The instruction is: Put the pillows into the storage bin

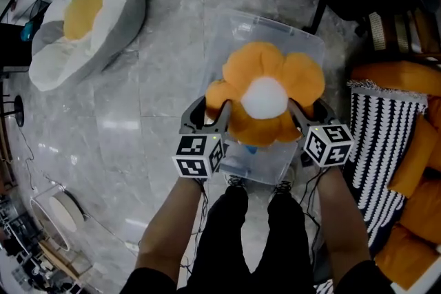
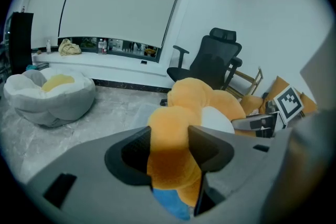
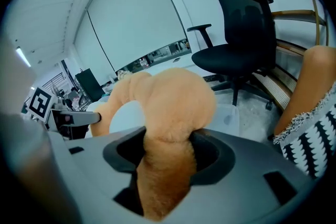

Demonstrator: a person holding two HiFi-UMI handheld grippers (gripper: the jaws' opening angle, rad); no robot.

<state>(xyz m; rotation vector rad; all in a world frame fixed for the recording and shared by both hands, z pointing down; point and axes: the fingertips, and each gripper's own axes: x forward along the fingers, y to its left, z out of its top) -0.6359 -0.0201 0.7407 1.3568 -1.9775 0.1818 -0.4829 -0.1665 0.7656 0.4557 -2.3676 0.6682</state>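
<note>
Orange flower pillow w/ white centre sits over the clear storage bin, btwn both grippers. L gripper pinches a petal on the pillow's left side; R gripper pinches a petal on its right. Egg-shaped pillow lies on the floor, well apart.

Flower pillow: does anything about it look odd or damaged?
Nothing damaged. The flower pillow hangs over the clear storage bin, with one petal squashed thin in the left gripper and another in the right gripper.
</note>
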